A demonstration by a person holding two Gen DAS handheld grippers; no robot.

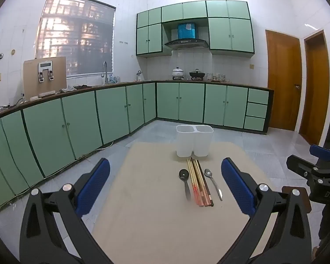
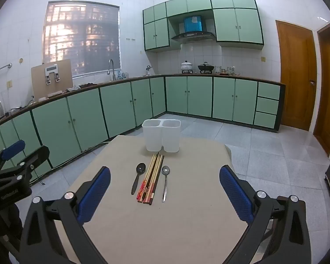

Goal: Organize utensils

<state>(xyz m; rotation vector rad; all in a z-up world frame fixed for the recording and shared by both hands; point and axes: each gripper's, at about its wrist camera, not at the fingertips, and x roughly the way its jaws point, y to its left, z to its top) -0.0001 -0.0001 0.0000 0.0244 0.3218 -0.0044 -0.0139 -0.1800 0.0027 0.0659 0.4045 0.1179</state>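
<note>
A beige table (image 1: 143, 220) (image 2: 187, 220) carries a white two-compartment holder (image 1: 194, 140) (image 2: 161, 135) at its far side, both compartments empty. In front of it lie a black spoon (image 1: 185, 182) (image 2: 138, 177), a bundle of several chopsticks (image 1: 199, 181) (image 2: 151, 179) and a silver spoon (image 1: 213, 182) (image 2: 165, 181), side by side. My left gripper (image 1: 165, 182) is open and empty, held above the near table. My right gripper (image 2: 165, 187) is open and empty too, to the right of the left one; it also shows in the left wrist view (image 1: 319, 167).
Green kitchen cabinets (image 1: 77, 121) run along the left and back walls. The counter holds a faucet (image 1: 104, 68), pots on a stove (image 1: 187, 73) and a cardboard box (image 1: 45, 77). Wooden doors (image 1: 283, 79) stand at right. Grey tile floor surrounds the table.
</note>
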